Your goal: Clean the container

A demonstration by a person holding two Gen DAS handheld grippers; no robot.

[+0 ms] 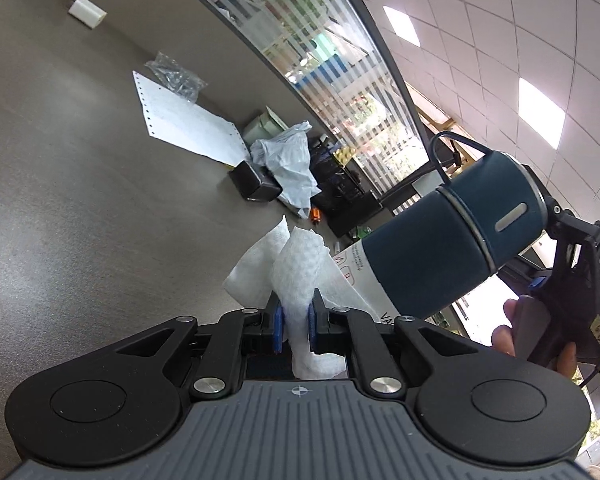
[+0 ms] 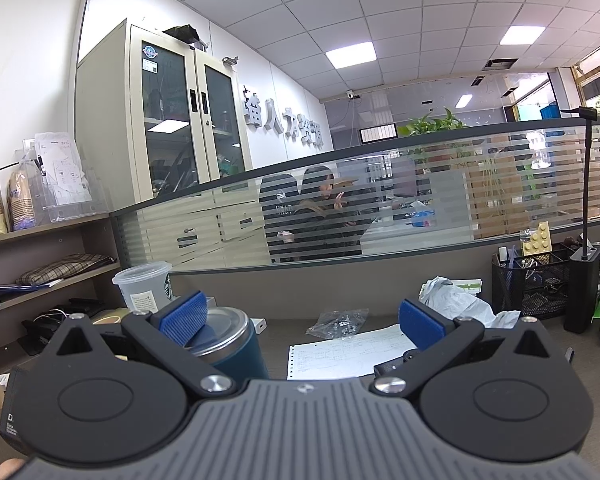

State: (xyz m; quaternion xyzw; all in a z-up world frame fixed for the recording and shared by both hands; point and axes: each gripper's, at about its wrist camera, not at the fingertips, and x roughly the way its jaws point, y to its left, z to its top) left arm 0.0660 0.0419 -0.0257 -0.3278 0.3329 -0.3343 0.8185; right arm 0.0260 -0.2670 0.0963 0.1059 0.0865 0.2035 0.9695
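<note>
The left hand-held gripper [image 1: 296, 320] is pinching a white wipe [image 1: 300, 264]. The right hand-held gripper [image 2: 302, 320] is spread, one pad beside the blue container [image 2: 240, 356] toward the left edge of the surface [image 2: 284, 330]. With nothing clamping it, a wiping push could tip or slide the container.

Left gripper [image 1: 296, 326] pinched tight; right gripper [image 2: 300, 316] spread wide, level.
</note>
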